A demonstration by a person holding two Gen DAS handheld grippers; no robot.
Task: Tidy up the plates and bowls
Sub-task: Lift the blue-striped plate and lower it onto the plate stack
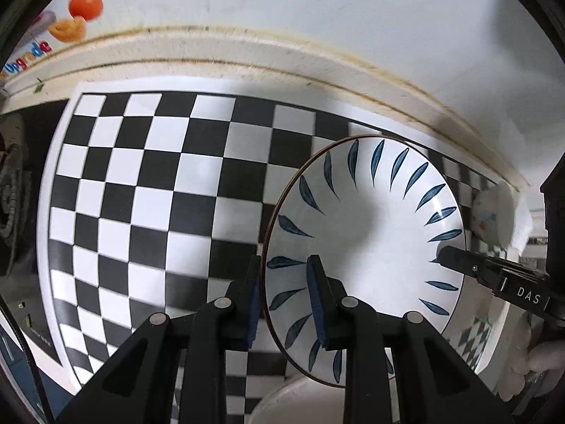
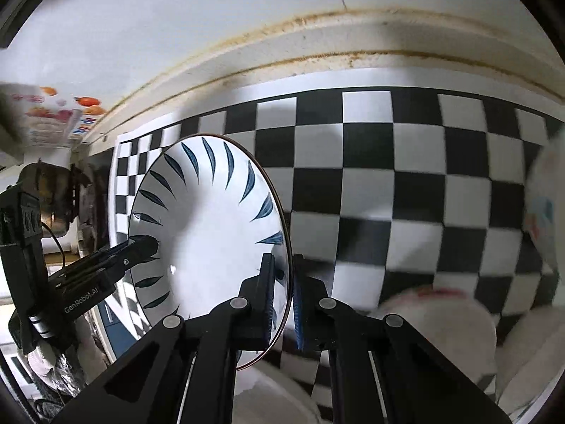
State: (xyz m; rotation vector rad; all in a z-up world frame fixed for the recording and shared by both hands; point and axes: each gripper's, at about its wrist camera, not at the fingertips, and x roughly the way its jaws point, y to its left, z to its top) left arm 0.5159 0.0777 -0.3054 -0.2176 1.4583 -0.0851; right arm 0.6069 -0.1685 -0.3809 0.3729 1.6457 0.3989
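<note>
Plate [image 1: 367, 247] pinched at opposite rims by left gripper [image 1: 286, 300] and right gripper [image 2: 284, 300], tilted.
Below, checkered mat [image 1: 159, 194] on counter, against stained white wall [image 1: 282, 7].

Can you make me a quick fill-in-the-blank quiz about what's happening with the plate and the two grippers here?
1. The plate has a ring of ____ leaf-shaped marks around its inner rim.
2. The left gripper and the right gripper each have their jaws on either side of the plate's ____.
3. The mat beneath is patterned in black and white ____.
4. The plate is held ____ the mat, not resting on it.

Missing words: blue; rim; squares; above
</note>
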